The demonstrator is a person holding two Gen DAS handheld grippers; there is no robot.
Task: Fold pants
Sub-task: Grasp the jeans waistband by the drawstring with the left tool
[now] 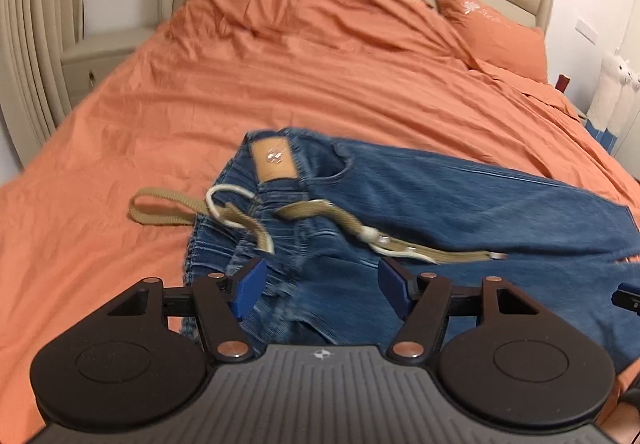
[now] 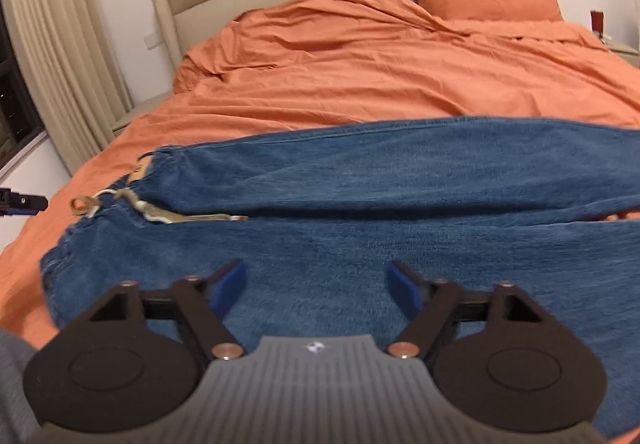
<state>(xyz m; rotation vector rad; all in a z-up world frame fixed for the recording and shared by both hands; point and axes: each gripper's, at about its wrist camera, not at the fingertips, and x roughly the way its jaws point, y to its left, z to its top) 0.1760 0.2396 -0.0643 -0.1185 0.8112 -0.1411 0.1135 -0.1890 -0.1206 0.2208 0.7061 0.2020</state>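
our blue jeans (image 2: 360, 203) laid flat across the near end of the orange bed (image 1: 280, 83), waistband left, khaki drawstring (image 1: 168, 209) loose, left tool (image 1: 320, 284) gaping over the waistband, right tool (image 2: 320, 288) spread wide over a leg, neither holding anything

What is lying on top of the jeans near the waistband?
A tan drawstring with white cord ends lies across the jeans at the waistband, one loop trailing onto the orange bedsheet. Whatever lies beneath the denim is covered.

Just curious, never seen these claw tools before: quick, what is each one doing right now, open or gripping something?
Left gripper: open above the jeans waistband, holding nothing.
Right gripper: open over a jeans leg, holding nothing.
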